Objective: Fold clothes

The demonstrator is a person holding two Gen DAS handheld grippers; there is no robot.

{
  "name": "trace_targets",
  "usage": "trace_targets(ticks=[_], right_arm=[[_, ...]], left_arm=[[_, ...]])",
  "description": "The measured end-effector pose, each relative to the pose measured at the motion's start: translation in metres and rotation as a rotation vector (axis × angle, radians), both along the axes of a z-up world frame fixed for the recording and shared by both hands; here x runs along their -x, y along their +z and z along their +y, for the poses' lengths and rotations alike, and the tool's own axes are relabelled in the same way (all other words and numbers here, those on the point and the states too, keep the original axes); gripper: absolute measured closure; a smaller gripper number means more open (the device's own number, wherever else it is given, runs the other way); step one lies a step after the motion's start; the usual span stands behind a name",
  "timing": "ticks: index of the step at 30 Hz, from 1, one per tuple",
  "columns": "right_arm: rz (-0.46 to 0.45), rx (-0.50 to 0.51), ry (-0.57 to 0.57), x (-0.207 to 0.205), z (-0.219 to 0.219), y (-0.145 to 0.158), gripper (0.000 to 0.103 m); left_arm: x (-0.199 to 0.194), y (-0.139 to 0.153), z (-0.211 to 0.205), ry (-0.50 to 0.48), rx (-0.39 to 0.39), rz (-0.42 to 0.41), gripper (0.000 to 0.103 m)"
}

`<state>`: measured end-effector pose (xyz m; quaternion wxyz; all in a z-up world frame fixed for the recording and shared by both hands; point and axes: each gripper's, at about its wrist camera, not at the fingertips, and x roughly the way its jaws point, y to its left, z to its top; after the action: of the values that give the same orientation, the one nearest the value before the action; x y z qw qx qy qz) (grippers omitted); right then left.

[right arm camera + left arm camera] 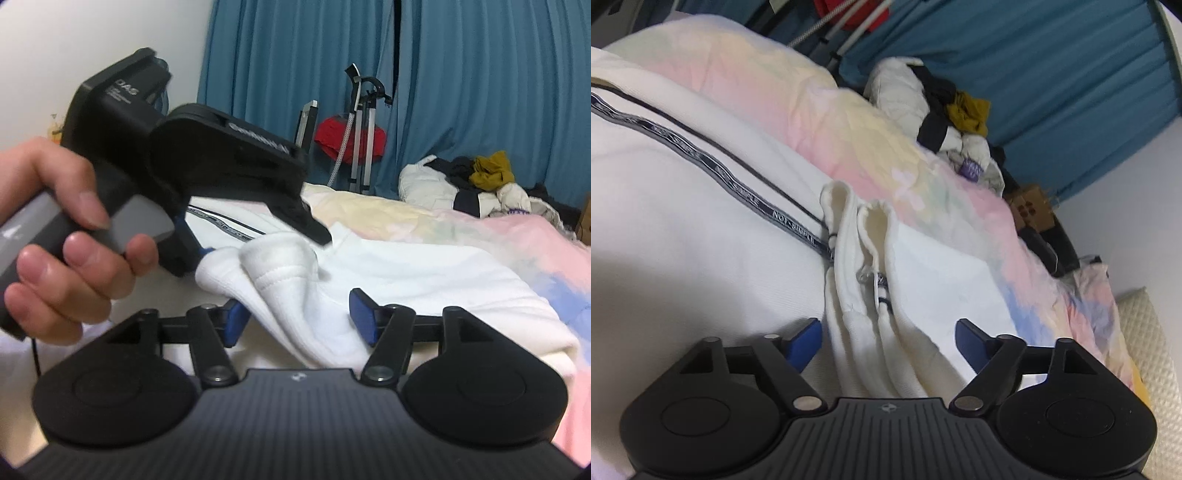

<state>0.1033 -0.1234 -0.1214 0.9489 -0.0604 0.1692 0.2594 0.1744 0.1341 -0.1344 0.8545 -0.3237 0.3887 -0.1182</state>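
A white sweatshirt (683,229) with a grey lettered tape stripe (738,184) lies spread on the bed. Its ribbed white edge (860,251) is bunched into upright folds. My left gripper (888,339) stands open, and the bunched ribbing runs between its blue pads (803,341) without being pinched. The right wrist view shows the same white sweatshirt (424,273). There my right gripper (299,319) is open too, with a fold of ribbing (280,280) lying between its fingers. A hand (62,236) holds the left gripper (262,243) just above that fold.
A pastel pink, yellow and blue bedspread (849,122) covers the bed. A pile of white, black and mustard clothes (476,184) sits at its far side. Blue curtains (480,74) hang behind, with a metal stand carrying something red (354,140). A cardboard box (1032,208) stands beside the bed.
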Motion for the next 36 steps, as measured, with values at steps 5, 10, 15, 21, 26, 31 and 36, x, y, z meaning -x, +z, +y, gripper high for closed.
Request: trace_targets(ticks=[5,10,15,21,26,31,36], right_arm=[[0.046,0.036,0.045,0.012,-0.002,0.014,0.039],[0.035,0.051,0.077,0.025,-0.010,0.025,0.017],[-0.023,0.052,0.083,0.032,-0.041,0.047,0.017],[0.058,0.168,-0.043,-0.007,-0.108,0.051,0.017],[0.274,0.129,-0.201,-0.040,-0.154,0.024,0.017],[0.310,0.182,-0.248,-0.057,-0.144,0.001,0.017],[0.281,0.087,-0.337,-0.069,-0.148,-0.007,0.017]], left_arm=[[0.013,0.008,0.004,0.015,0.002,-0.003,0.019],[0.026,0.016,0.006,0.024,-0.005,-0.003,0.018],[0.033,0.015,0.007,0.033,-0.008,0.018,0.017],[0.039,0.011,0.005,0.035,-0.019,0.043,0.017],[0.035,0.004,0.001,0.031,-0.020,0.053,0.017],[0.023,-0.006,-0.003,0.016,-0.013,0.058,0.017],[0.012,-0.012,-0.007,0.009,-0.003,0.041,0.023]])
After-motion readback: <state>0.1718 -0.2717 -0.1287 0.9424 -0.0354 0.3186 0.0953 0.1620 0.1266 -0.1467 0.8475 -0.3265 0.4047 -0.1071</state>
